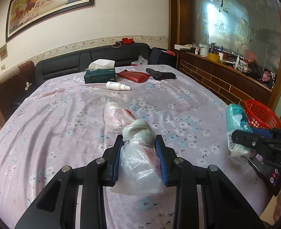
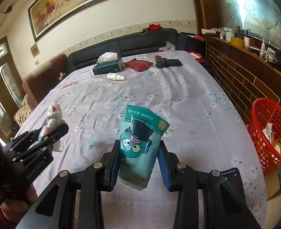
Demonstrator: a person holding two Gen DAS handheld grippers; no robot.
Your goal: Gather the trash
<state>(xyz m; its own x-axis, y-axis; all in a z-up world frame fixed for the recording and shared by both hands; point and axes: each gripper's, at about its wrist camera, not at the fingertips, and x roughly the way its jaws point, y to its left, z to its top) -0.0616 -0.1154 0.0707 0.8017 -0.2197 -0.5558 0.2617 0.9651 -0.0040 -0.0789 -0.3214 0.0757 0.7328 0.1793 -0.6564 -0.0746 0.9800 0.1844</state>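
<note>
My left gripper point(image 1: 139, 143) is shut on a knotted clear plastic bag point(image 1: 138, 160) with red bits inside, held over the flowered tablecloth point(image 1: 54, 124); part of the bag point(image 1: 117, 116) rests on the cloth ahead. My right gripper point(image 2: 139, 150) is shut on a teal tissue pack with a cartoon face point(image 2: 140, 145), held above the table. The right gripper point(image 1: 241, 139) with its pack point(image 1: 235, 118) shows at the right of the left wrist view. The left gripper point(image 2: 52, 131) with its bag point(image 2: 52, 116) shows at the left of the right wrist view.
A red mesh basket point(image 2: 270, 131) with some trash stands off the table's right edge. At the far end lie a green tissue box point(image 2: 108, 66), a white spray bottle point(image 2: 115, 77), a red pouch point(image 2: 138, 64) and a black object point(image 2: 167, 62). A phone point(image 2: 230, 173) lies near right.
</note>
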